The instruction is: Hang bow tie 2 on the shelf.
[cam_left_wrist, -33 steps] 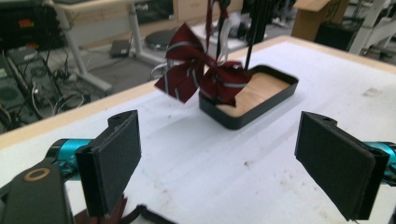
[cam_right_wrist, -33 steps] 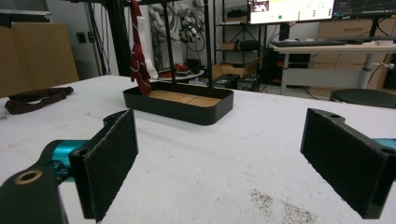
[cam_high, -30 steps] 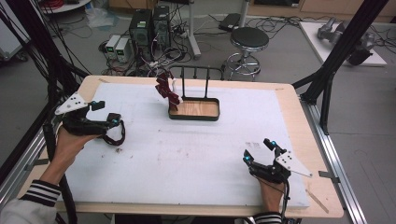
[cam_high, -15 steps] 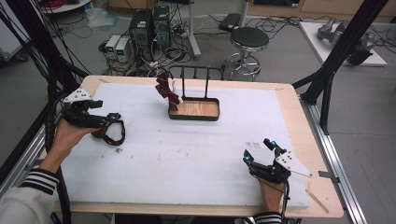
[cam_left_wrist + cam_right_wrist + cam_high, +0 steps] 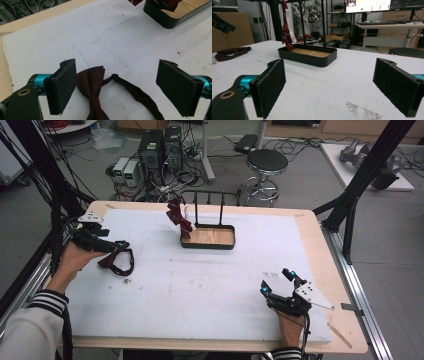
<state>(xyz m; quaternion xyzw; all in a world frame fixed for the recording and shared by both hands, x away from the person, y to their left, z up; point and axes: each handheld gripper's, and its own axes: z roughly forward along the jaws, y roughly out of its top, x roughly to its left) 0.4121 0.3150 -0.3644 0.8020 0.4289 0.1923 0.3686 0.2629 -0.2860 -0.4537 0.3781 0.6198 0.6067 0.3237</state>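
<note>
Fingers (image 5: 62,87) of your left gripper (image 5: 118,245) stood apart and had just been closing slightly over the dark red bow tie (image 5: 92,87), lying at the table's (image 5: 210,290) near left. Soft, light fabric; you were best placed to pinch its knot. Your right gripper (image 5: 274,282) stood open, empty.

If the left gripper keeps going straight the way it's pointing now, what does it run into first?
Most likely the dark red bow tie: it lies on the white table cover between the open fingers of the left gripper, nearer the left one. Depth is hard to judge.
</note>
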